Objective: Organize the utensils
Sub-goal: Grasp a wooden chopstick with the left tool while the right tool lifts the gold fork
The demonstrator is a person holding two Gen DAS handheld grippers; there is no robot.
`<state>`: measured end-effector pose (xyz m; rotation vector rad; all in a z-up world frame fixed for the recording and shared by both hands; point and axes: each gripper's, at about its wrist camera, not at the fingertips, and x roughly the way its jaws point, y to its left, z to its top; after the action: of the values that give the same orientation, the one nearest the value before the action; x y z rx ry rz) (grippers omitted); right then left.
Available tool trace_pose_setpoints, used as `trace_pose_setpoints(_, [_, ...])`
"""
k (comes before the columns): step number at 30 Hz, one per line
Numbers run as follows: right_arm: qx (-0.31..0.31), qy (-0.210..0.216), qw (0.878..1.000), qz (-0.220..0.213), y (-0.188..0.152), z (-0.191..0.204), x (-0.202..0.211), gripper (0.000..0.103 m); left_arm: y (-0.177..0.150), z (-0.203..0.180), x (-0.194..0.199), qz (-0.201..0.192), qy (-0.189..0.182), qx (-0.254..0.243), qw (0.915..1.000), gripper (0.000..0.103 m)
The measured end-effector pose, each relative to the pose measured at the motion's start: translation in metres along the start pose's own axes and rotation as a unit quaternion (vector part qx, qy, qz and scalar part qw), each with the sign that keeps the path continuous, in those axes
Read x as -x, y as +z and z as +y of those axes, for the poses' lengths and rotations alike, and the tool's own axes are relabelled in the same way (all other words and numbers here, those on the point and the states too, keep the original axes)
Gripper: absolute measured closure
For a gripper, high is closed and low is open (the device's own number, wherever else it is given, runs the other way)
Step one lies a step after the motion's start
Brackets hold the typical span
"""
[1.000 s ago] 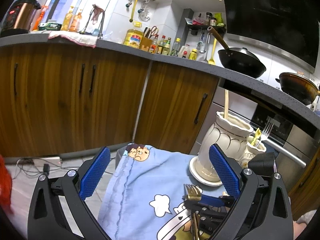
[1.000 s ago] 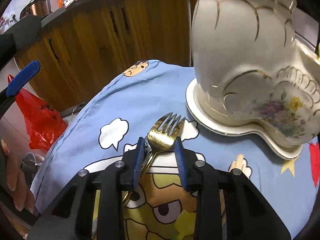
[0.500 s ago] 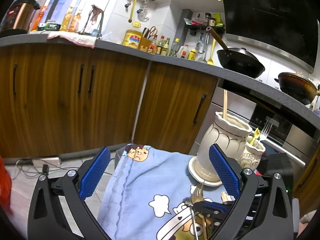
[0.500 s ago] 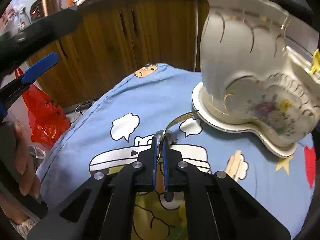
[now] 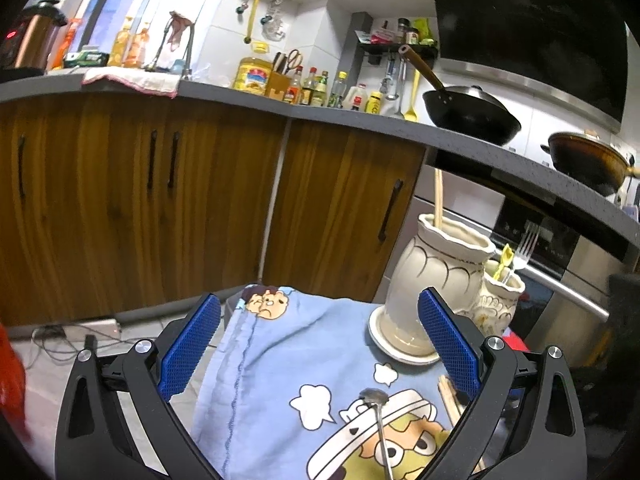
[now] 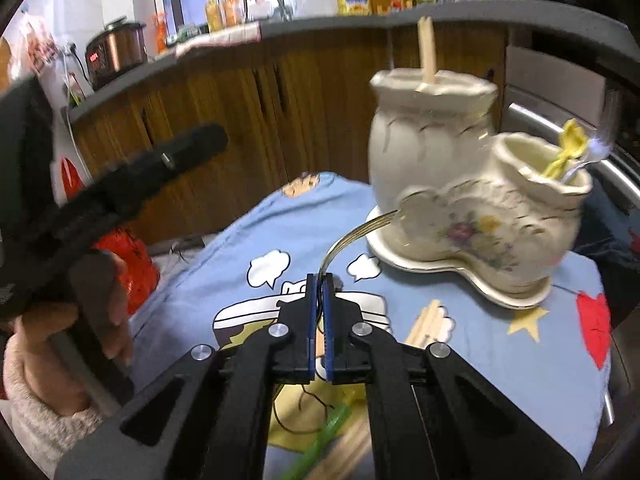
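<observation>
Fork pinched and lifted off the table toward the holder

The right tool (image 6: 319, 280), jaws just closed, clenches the gold fork (image 6: 352, 232), tines raised beside the ceramic holder (image 6: 472, 216). Only the left-wrist view shows the released left tool (image 5: 320, 344) and a spoon (image 5: 376, 400) left on the cloth (image 5: 280, 360).

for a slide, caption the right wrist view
Right gripper clamps a gold fork, tines toward the cream ceramic holder.

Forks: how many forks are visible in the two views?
2. A gold fork is clamped in the right gripper; a silver fork stands in the small ceramic pot. Others may be hidden.
</observation>
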<state>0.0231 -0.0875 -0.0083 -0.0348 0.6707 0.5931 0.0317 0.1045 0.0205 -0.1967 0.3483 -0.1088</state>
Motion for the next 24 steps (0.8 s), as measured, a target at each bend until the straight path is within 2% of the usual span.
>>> trace_pose_setpoints(6, [-0.042,0.034,0.997,-0.047,-0.003,-0.037,0.049,0.100,-0.008,-0.018,0.002,0.025,-0.001,-0.018,0.9995,0.005])
trace_pose_setpoints(12, [-0.058,0.025,0.995,-0.083,0.003,-0.071,0.081,0.100,-0.025,-0.049,0.002,0.068,-0.005,-0.068,0.9954,0.005])
trace_pose_setpoints(14, [-0.061,0.020,0.994,-0.091,0.006,-0.081,0.089,0.100,-0.031,-0.068,-0.002,0.090,-0.016,-0.095,0.9913,0.005])
trace_pose_setpoints(17, [-0.067,0.009,0.992,-0.103,0.005,-0.096,0.100,0.100,-0.041,-0.097,-0.011,0.130,-0.022,-0.140,0.9814,0.011])
trace_pose_setpoints(19, [-0.074,0.004,0.991,-0.107,0.003,-0.107,0.105,0.100,-0.048,-0.111,-0.018,0.159,-0.030,-0.154,0.9748,0.040])
trace_pose_setpoints(22, [-0.077,0.000,0.991,-0.113,0.002,-0.118,0.111,0.100,-0.056,-0.127,-0.026,0.198,-0.053,-0.158,0.9660,0.062])
trace_pose_setpoints(24, [-0.083,0.002,0.990,-0.116,0.000,-0.125,0.115,0.100,-0.060,-0.134,-0.034,0.215,-0.046,-0.165,0.9615,0.069])
